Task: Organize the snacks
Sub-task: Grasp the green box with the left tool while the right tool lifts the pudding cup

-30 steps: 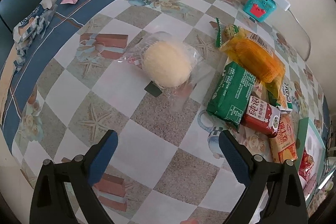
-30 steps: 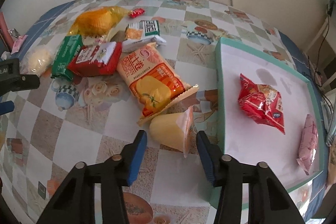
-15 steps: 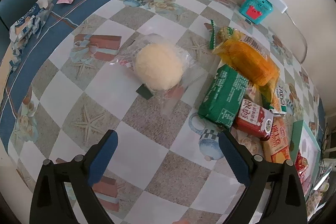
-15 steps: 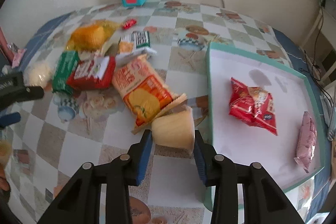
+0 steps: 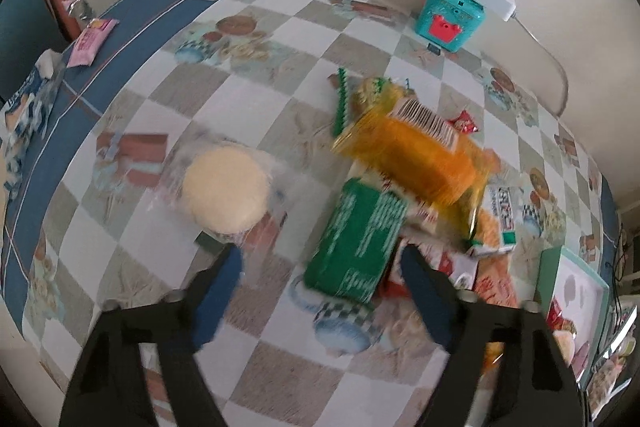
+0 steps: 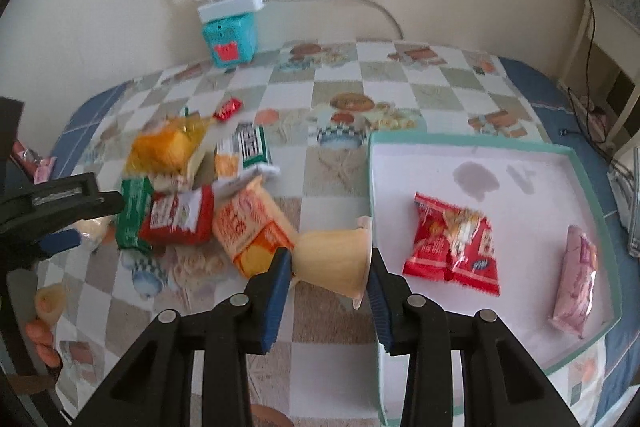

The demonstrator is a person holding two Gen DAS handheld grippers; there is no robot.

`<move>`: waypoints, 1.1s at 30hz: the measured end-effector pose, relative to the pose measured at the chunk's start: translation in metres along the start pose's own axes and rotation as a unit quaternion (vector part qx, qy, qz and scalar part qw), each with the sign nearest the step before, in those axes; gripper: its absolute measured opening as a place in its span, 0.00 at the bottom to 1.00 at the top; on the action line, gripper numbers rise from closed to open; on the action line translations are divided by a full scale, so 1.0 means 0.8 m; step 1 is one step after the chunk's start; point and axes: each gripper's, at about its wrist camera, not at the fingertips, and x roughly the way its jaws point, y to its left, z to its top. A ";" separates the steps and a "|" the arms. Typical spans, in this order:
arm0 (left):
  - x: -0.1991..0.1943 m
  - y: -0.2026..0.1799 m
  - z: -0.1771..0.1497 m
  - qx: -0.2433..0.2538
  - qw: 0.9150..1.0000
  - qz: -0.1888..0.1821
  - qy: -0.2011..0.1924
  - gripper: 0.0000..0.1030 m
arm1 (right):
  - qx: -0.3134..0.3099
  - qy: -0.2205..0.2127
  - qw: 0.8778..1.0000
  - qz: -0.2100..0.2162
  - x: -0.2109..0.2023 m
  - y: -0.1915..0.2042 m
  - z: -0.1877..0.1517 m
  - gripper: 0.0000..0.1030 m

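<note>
The right gripper [image 6: 329, 281] has its jaws clamped on a pale yellow jelly cup [image 6: 334, 261], which lies on its side between the blue pads, its wide rim against the right-hand pad and its narrow base against the left one. The cup sits over the surface [image 6: 332, 311] right at the near left edge of the green-rimmed tray [image 6: 596, 195]. In that tray lie a red snack packet [image 6: 452, 247] near the middle and a pink packet [image 6: 576, 279] toward its right edge.

The left gripper [image 5: 320, 291] hangs with its jaws wide apart and nothing between them. Just beyond them a green packet [image 5: 356, 247] rests on the surface, with an orange-yellow bag [image 5: 424, 163] overlapping its far end and a round pale bun in clear wrap [image 5: 226, 183] lying apart to the left. A teal box [image 5: 452, 15] stands at the far edge by the wall.

Half a second ago the right jaws already sat around the cup, a little wider; now they press it, and it is closer to the tray's edge. A second ago the cup lay free ahead of open jaws. The left gripper has drawn nearer the pile: the green packet, earlier off to the right, is now almost between its pads, and this view is blurred.
</note>
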 end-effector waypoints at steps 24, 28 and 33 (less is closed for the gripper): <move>0.033 -0.018 0.011 0.015 0.999 0.030 0.012 0.41 | 0.061 -0.004 0.998 0.020 0.005 -0.049 0.014 0.38; 0.015 -0.019 0.013 0.015 0.999 0.031 -0.008 0.40 | 0.063 -0.007 0.998 0.021 0.003 -0.051 0.015 0.38; -0.015 -0.021 0.016 0.018 0.999 0.035 -0.038 0.40 | 0.065 -0.013 0.998 0.024 -0.003 -0.053 0.016 0.38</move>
